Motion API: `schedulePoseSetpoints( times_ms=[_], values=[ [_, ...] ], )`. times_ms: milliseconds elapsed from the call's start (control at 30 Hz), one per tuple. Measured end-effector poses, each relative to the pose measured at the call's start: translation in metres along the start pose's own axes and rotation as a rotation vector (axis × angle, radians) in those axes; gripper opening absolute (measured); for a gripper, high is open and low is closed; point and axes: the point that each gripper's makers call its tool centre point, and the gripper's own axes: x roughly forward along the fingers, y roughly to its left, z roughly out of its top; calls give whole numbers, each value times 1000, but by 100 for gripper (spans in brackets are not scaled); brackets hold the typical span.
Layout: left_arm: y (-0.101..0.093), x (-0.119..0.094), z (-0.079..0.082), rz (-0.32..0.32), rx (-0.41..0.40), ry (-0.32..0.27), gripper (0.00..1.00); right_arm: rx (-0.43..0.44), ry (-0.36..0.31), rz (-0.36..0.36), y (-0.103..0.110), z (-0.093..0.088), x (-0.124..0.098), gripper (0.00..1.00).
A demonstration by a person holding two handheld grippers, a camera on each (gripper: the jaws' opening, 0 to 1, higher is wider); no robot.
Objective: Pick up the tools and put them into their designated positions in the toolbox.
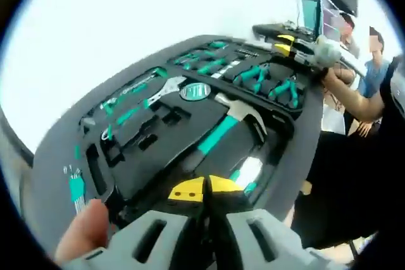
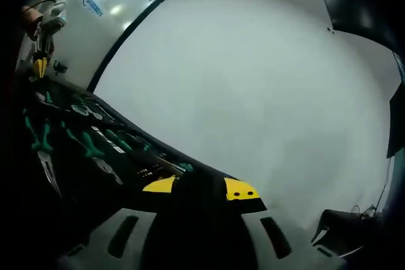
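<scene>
While mostly filled, toolbox [image 1: 57, 156] holds teal-handled hammer [image 1: 224, 128], pliers [image 1: 285, 90]

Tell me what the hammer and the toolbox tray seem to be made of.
The hammer looks like a bright steel head, which catches glare, on a handle with a teal, probably rubber, grip. The tray looks like matte black moulded foam or plastic, with tool-shaped recesses and no shine. Its grey outer shell looks like plastic, though blur leaves that open.

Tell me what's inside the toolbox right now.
The toolbox holds a hammer, a wrench, pliers and screwdrivers. Some slots are empty. The left hand-held gripper covers the near edge.
</scene>
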Motion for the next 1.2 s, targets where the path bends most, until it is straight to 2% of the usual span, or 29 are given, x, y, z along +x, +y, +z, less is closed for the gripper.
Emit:
schedulePoseSetpoints(
  times_ms=[67, 133, 167, 200, 233, 267, 300, 333, 367, 400, 433, 467, 500, 533, 567, 633, 667, 700, 800, 867, 1000, 1033, 1067, 1100, 1133, 1167, 1200],
  values=[
    [0, 0, -5, 5, -26, 13, 0, -1, 2, -1, 0, 0, 0, 25],
    [2, 0, -3, 9, -23, 38, 0, -2, 3, -2, 0, -1, 0, 25],
    [3, -1, -5, 36, -50, 97, 0, -2, 3, -4, -1, -1, 1, 25],
    [14, -3, -4, 121, -83, 111, 0, 0, 2, -6, -1, -1, 1, 25],
    [24, -4, 7, 199, -126, 30, 0, 1, 4, -5, -1, -1, 1, 25],
    [23, -5, 23, 226, -169, -88, 0, 0, 5, -6, -1, -1, 1, 25],
    [14, -6, 36, 238, -265, -225, 0, -2, 6, -7, -2, -1, 1, 25],
    [15, -10, 36, 292, -290, -271, 0, -2, 6, -7, -1, -2, 1, 25],
    [13, -14, 28, 366, -280, -286, 0, -2, 7, -6, -1, -2, 1, 25],
    [12, -13, 15, 408, -271, -240, 0, -3, 8, -6, -1, -2, 1, 25],
    [13, -15, -6, 513, -196, -124, 0, -2, 7, -5, -1, -2, 1, 25],
    [17, -16, -15, 563, -162, -86, 0, -3, 7, -4, -1, -2, 1, 25],
    [19, -13, -3, 575, -178, -200, 0, -4, 7, -2, 0, -2, 1, 25],
    [18, -11, -5, 564, -254, -210, 0, -5, 7, 0, 0, -2, 1, 25],
    [19, -10, -6, 564, -272, -214, 0, -6, 7, 1, 1, -2, 2, 25],
    [18, -14, -9, 589, -232, -199, 0, -9, 9, 5, 2, -3, 3, 25],
    [16, -15, -6, 616, -157, -188, 0, -10, 9, 5, 2, -3, 3, 25],
    [17, -15, -5, 627, -123, -177, 0, -10, 9, 5, 1, -3, 3, 25],
    [15, -12, -7, 603, -144, -156, 0, -8, 9, 0, -1, -4, 4, 25],
    [14, -11, -10, 557, -210, -179, 0, -5, 10, -1, -1, -4, 4, 25],
    [15, -8, -10, 538, -206, -157, 0, -6, 14, 1, 0, -5, 4, 25],
    [9, 6, -26, 488, -245, -85, 0, -6, 15, 2, 0, -5, 4, 25],
    [-1, -9, -10, 512, -247, -224, 0, -5, 16, 4, 0, -5, 4, 25],
    [-4, -29, -15, 522, -217, -186, 0, -7, 14, 4, 0, -5, 4, 25],
    [11, -2, -10, 523, -218, -194, 0, -5, 16, 5, 0, -6, 4, 25],
    [17, 6, -6, 525, -228, -250, 0, -2, 17, 7, 0, -6, 5, 25],
    [17, 6, -6, 517, -240, -274, 0, 0, 18, 9, 0, -6, 5, 25]
  ],
)
